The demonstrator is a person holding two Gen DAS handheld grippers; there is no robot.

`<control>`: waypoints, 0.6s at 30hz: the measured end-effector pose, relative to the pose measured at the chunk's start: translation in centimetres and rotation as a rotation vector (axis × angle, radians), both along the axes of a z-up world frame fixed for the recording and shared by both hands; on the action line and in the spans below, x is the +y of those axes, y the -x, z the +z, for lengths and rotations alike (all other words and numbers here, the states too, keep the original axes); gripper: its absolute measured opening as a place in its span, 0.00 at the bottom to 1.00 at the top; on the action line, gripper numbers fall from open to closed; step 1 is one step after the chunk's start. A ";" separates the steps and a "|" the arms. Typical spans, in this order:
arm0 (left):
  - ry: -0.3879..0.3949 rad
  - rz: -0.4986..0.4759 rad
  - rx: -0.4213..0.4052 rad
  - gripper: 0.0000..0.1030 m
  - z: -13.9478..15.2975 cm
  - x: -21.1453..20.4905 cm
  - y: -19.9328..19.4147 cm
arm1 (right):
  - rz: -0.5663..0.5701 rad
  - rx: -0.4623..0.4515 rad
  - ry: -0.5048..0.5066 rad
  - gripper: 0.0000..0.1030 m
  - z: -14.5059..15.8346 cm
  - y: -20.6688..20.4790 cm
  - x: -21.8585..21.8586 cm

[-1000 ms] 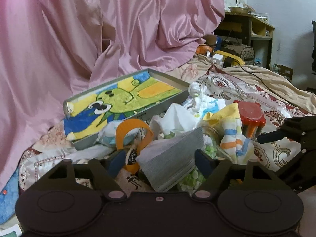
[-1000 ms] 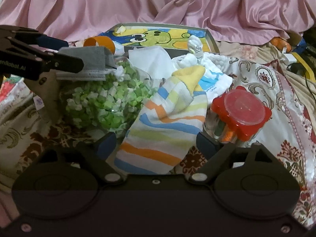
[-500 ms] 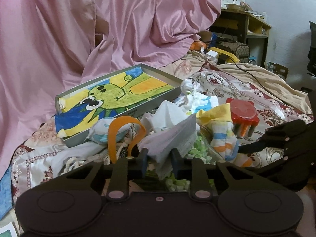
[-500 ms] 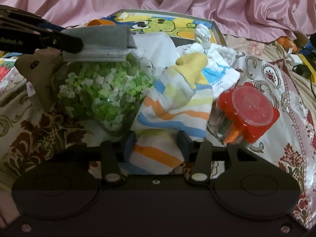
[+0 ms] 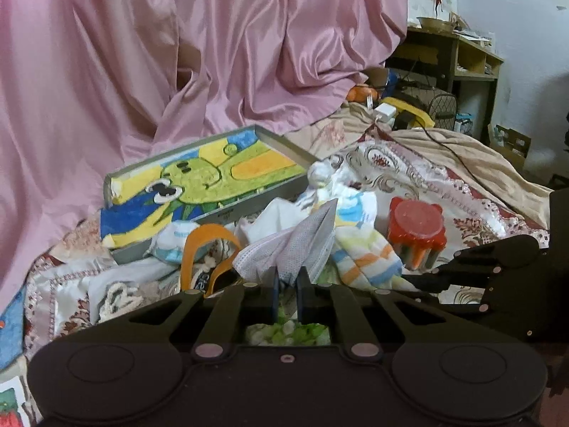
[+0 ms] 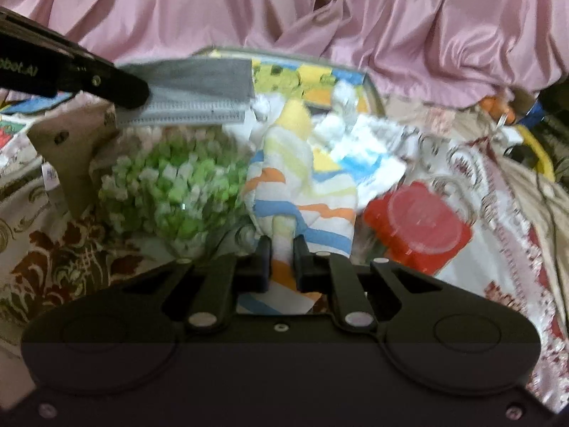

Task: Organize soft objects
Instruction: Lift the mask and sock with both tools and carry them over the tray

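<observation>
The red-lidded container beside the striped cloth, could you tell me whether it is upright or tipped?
Upright: the red-lidded container stands with its lid facing up.

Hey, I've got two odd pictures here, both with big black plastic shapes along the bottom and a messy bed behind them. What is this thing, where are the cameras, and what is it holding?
Those black shapes are two hand-held grippers, one in each of a person's hands. Each carries a wide-angle camera that looks forward along its two fingers, so each picture shows its own gripper at the bottom.

In the left view, the left gripper is shut on a grey face mask. In the right view, the right gripper is shut on a striped sock.

On the patterned bedspread lie a tray lined with a cartoon towel, a clear bag of green and white bits, a red-lidded container and more pale cloths. Pink fabric hangs behind.
</observation>
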State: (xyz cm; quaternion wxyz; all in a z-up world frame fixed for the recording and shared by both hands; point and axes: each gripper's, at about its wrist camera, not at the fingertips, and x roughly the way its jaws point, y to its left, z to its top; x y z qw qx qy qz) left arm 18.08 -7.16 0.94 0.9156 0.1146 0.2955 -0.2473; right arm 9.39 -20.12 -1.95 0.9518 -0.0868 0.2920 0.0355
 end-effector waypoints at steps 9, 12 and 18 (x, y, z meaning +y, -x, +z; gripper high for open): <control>0.040 0.086 -0.053 0.09 2.7 -2.1 2.4 | 0.004 -0.184 0.067 0.06 2.9 2.6 0.1; 0.061 0.142 -0.051 0.09 3.4 -2.7 2.7 | 0.001 -0.222 0.065 0.06 3.8 3.2 0.0; 0.115 0.240 -0.046 0.09 5.0 -3.5 2.6 | -0.018 -0.310 0.015 0.06 5.5 3.6 -0.9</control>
